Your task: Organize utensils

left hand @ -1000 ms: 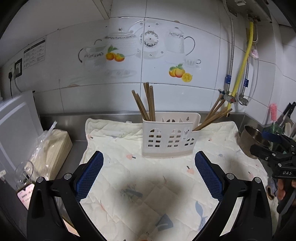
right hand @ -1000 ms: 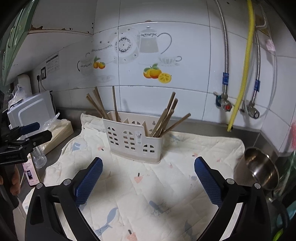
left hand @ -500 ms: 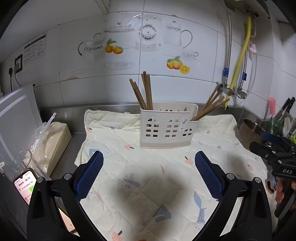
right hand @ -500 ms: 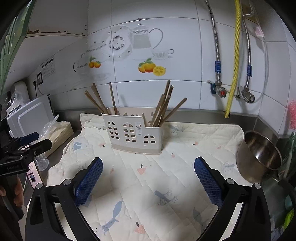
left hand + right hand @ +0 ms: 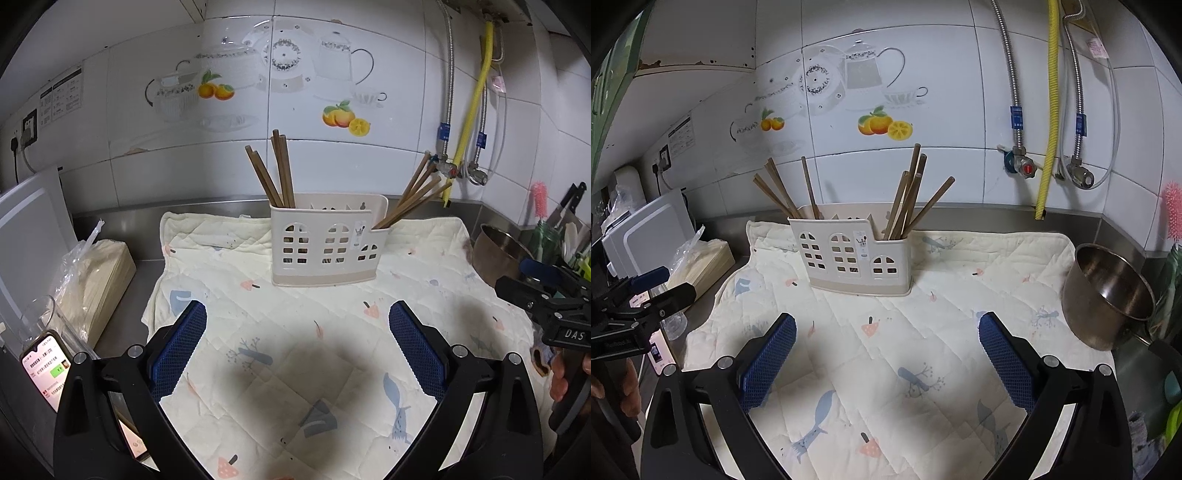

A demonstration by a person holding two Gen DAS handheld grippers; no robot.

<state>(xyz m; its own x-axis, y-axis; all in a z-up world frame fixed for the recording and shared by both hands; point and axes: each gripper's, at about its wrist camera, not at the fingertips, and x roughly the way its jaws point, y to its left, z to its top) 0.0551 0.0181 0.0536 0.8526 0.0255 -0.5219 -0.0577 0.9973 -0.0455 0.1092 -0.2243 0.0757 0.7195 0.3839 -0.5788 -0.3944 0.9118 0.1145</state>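
A white slotted utensil holder point(image 5: 325, 243) stands upright on a quilted mat point(image 5: 295, 350); it also shows in the right wrist view point(image 5: 849, 254). Brown chopsticks point(image 5: 275, 171) stand in its left compartment and more chopsticks point(image 5: 417, 192) lean out of its right one, also seen in the right wrist view point(image 5: 908, 195). My left gripper point(image 5: 295, 332) is open and empty, well short of the holder. My right gripper point(image 5: 886, 336) is open and empty, also in front of the holder above the mat.
A steel bowl point(image 5: 1108, 295) sits at the mat's right edge. A bagged stack point(image 5: 96, 280), a glass point(image 5: 37, 321) and a phone point(image 5: 46, 373) lie left. A tiled wall with pipes point(image 5: 1049, 110) stands behind. Knives and a pink brush point(image 5: 539, 199) stand far right.
Both grippers have drawn back from the holder and risen a little, so it looks smaller and further away. Both stay open and empty.
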